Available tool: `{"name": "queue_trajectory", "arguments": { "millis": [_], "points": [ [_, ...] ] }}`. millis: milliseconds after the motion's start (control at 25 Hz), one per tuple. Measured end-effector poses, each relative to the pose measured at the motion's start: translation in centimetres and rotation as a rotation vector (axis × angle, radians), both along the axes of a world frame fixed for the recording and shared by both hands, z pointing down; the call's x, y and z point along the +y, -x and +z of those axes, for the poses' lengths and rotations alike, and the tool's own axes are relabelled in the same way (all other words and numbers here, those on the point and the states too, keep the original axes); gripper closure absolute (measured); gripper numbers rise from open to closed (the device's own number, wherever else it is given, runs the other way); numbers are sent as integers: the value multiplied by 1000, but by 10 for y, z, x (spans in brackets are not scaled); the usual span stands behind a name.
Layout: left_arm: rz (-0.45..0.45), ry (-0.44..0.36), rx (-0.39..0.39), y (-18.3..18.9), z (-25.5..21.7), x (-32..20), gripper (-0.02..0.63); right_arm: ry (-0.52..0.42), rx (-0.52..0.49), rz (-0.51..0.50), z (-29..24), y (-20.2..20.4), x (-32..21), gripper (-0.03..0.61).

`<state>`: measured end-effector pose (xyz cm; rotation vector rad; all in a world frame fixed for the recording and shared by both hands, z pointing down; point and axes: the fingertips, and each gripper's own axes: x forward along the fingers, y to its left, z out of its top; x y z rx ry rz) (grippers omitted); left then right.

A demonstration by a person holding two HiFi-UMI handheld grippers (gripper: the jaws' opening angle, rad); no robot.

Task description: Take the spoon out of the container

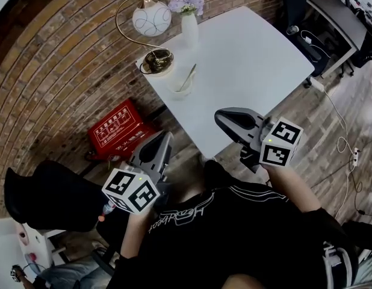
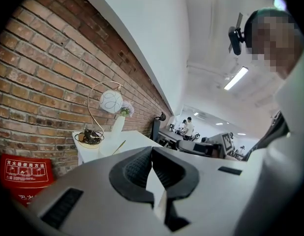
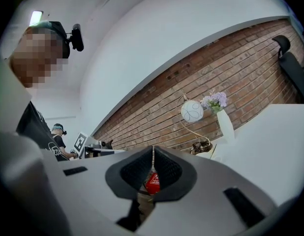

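A white container [image 1: 177,89] stands near the left corner of the white table [image 1: 252,65], and a spoon [image 1: 189,76] leans out of it toward the upper right. In the left gripper view the spoon [image 2: 118,146] shows far ahead, above the container [image 2: 107,150]. My left gripper [image 1: 165,139] hangs below the table's near edge, off the table, shut and with nothing in it [image 2: 152,149]. My right gripper [image 1: 221,117] hovers over the table's near edge, its jaws closed on nothing [image 3: 153,148]. Both are well short of the container.
Behind the container stand a gold arc lamp with a white globe [image 1: 151,18], a dark dish [image 1: 158,60] and a white vase of lilac flowers [image 1: 189,24]. A red box [image 1: 117,129] lies on the floor by the brick wall. Another desk [image 1: 330,17] is at the upper right.
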<state>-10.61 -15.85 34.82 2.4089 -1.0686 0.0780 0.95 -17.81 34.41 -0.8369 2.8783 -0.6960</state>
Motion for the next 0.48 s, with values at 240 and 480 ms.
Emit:
{"name": "queue_trajectory", "arguments": {
  "millis": [240,480],
  "points": [
    [-11,49,-3,-3,21,-45,609,29,-1,-20,19,3,-50,578],
    [-38,90,3,0,37,-84,609,45,28,-20,36,1,-99,470]
  ]
}}
